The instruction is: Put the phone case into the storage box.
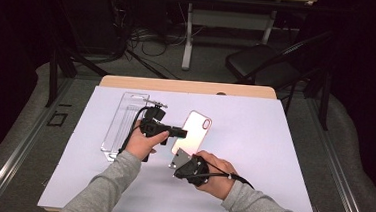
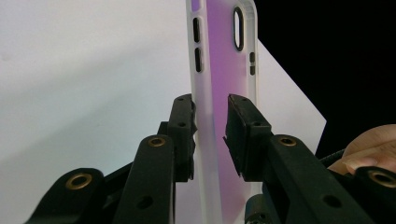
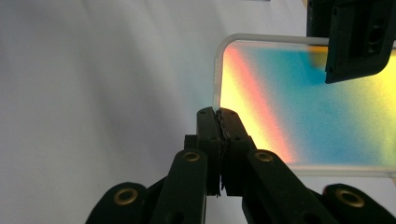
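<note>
Pinching glossy translucent phone case (image 1: 192,134)

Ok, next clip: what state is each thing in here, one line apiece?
Phone case: lifted off the table, tilted, held at its lower end.
Right gripper: shut on the phone case's edge.
Left gripper: jaws astride the phone case's width; left pad touching, right pad seemingly just short.
Clear plastic packaging: lying flat on the white sheet, empty.
White sheet: spread flat over the table.
</note>
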Action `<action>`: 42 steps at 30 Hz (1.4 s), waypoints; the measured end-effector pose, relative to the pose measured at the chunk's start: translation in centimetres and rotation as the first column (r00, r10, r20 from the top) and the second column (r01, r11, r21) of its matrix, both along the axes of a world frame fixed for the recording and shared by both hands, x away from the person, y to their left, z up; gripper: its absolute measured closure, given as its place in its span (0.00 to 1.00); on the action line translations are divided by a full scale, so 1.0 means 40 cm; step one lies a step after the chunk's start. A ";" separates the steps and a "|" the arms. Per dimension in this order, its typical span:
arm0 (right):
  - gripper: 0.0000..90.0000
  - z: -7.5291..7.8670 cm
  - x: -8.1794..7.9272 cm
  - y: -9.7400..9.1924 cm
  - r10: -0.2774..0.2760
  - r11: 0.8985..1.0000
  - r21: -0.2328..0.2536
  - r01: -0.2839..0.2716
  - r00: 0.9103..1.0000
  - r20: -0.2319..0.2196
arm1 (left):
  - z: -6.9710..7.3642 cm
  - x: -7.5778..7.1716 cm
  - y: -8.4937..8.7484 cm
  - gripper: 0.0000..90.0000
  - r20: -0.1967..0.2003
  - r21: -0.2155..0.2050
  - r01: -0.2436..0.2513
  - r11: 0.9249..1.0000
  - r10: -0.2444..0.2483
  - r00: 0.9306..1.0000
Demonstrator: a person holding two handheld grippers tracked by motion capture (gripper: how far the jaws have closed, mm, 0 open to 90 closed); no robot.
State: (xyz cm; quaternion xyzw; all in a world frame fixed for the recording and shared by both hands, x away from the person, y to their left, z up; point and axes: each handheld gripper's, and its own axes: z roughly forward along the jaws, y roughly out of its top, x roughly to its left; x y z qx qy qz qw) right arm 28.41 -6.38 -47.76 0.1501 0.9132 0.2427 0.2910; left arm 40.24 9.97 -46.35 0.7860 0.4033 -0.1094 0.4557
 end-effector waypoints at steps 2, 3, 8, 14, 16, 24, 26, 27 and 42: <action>0.98 0.000 -0.001 0.000 0.000 1.000 0.001 0.000 1.000 -0.001 | -0.001 0.000 0.001 0.83 0.001 0.002 0.000 1.000 0.000 1.000; 0.98 0.000 -0.001 0.001 -0.002 1.000 0.004 0.002 1.000 -0.002 | -0.001 0.000 0.001 0.84 0.002 0.004 -0.001 1.000 0.001 1.000; 0.98 0.000 -0.002 0.001 -0.003 1.000 0.000 0.003 1.000 -0.002 | -0.002 0.000 0.002 0.86 0.000 0.008 -0.002 1.000 0.002 1.000; 0.98 -0.001 -0.002 0.002 -0.005 1.000 0.002 0.005 1.000 -0.004 | -0.003 0.002 0.004 0.87 -0.009 0.002 -0.004 1.000 0.004 1.000; 0.98 -0.001 -0.002 0.002 -0.004 1.000 0.003 0.004 1.000 -0.004 | -0.003 0.003 0.005 0.87 -0.013 0.000 -0.002 1.000 0.002 1.000; 0.98 -0.003 -0.004 0.002 -0.004 1.000 0.003 0.004 1.000 -0.005 | -0.004 0.005 0.010 0.89 -0.041 -0.008 -0.009 1.000 0.008 0.999; 0.98 -0.003 -0.003 0.003 -0.002 1.000 0.005 0.002 1.000 -0.004 | -0.004 0.005 0.010 0.89 -0.042 -0.010 -0.011 1.000 0.011 0.999; 0.98 -0.003 -0.003 0.003 -0.003 1.000 0.005 0.003 1.000 -0.004 | -0.004 0.006 0.011 0.89 -0.052 -0.014 -0.014 1.000 0.014 0.999; 0.98 -0.004 -0.003 0.002 0.000 1.000 0.002 0.000 1.000 -0.004 | -0.005 0.007 0.013 0.91 -0.086 -0.026 -0.034 0.999 0.032 0.996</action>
